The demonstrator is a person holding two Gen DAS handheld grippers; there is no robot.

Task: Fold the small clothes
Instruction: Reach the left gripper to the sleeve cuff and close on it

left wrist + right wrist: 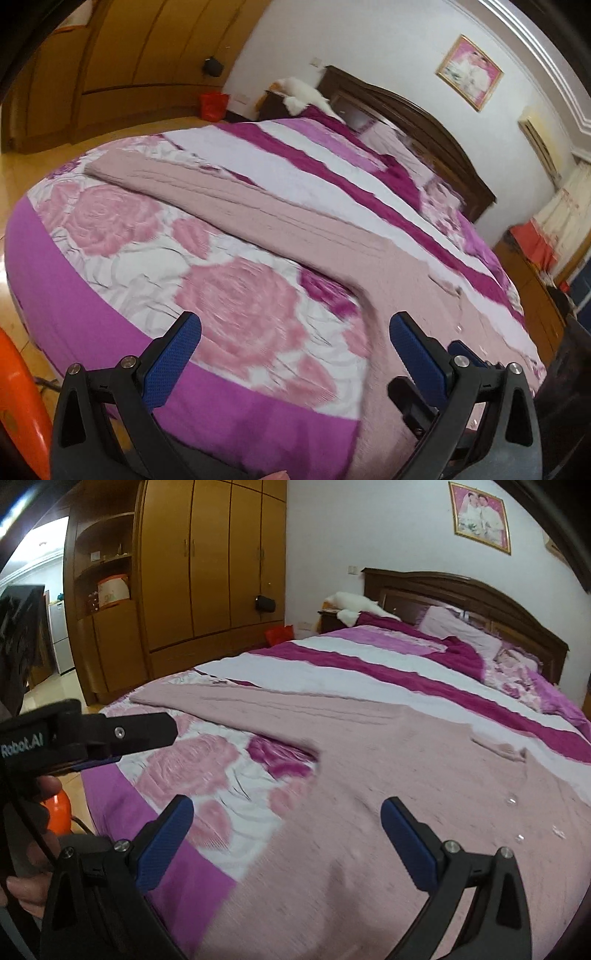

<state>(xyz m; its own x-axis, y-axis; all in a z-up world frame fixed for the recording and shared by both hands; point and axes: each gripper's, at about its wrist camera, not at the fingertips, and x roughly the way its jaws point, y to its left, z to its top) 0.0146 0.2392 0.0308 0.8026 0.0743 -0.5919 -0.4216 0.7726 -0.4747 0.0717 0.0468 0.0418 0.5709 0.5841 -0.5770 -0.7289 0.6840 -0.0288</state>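
The left gripper has its blue-padded fingers spread wide apart with nothing between them, hovering above the near edge of the bed. Below the gap lies the rose-printed quilt, and the right finger sits over the edge of the pink knit garment. The right gripper also has its fingers wide apart and holds nothing; it hangs over the near body of the same garment. In the right wrist view the left gripper shows at the left edge, seen from the side, with a person's hand below it.

The garment lies spread flat on the bed, its body at the near right and one long sleeve reaching away to the far left across the quilt. Small clear buttons show on its right part. Farther off are purple and white striped bedding, a dark wooden headboard, a framed picture on the wall and a wooden wardrobe at the far left
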